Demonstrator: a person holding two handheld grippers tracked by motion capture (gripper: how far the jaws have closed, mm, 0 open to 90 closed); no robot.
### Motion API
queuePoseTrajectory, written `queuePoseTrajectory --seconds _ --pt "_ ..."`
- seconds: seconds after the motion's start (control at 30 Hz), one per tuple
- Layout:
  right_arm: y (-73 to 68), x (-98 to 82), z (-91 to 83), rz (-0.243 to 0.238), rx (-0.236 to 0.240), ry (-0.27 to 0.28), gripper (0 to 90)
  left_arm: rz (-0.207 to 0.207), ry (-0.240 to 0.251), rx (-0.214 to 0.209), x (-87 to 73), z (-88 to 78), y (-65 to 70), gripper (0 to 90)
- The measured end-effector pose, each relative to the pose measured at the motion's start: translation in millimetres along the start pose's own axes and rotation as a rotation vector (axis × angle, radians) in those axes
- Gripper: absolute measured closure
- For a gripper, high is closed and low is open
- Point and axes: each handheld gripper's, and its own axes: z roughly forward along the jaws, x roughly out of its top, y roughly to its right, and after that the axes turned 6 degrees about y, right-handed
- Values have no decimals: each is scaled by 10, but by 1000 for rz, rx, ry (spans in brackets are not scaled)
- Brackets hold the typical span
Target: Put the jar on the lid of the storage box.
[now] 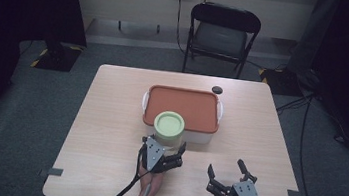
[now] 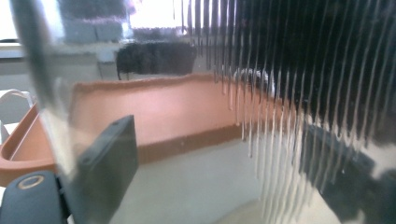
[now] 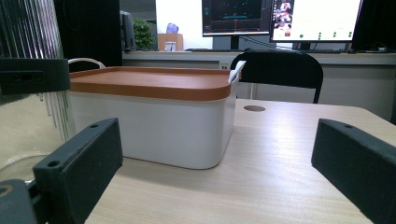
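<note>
Left tongs clamp ribbed jar | right tongs spread, empty, beside it

A lab: monitors, floor cables, folding chair.

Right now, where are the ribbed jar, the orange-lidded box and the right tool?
ribbed jar point(image 1: 169, 125): high view, on its pale green lid.
orange-lidded box point(image 3: 154, 81): right gripper view, on the orange lid's top.
right tool point(image 1: 227, 174): high view, midway between its open fingertips.
</note>
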Motion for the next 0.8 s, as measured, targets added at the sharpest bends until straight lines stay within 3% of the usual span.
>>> queuePoseTrajectory --seconds 0.8 --pt "0 0 0 0 0 0 11 34 -4 -30 348 167 -153 107"
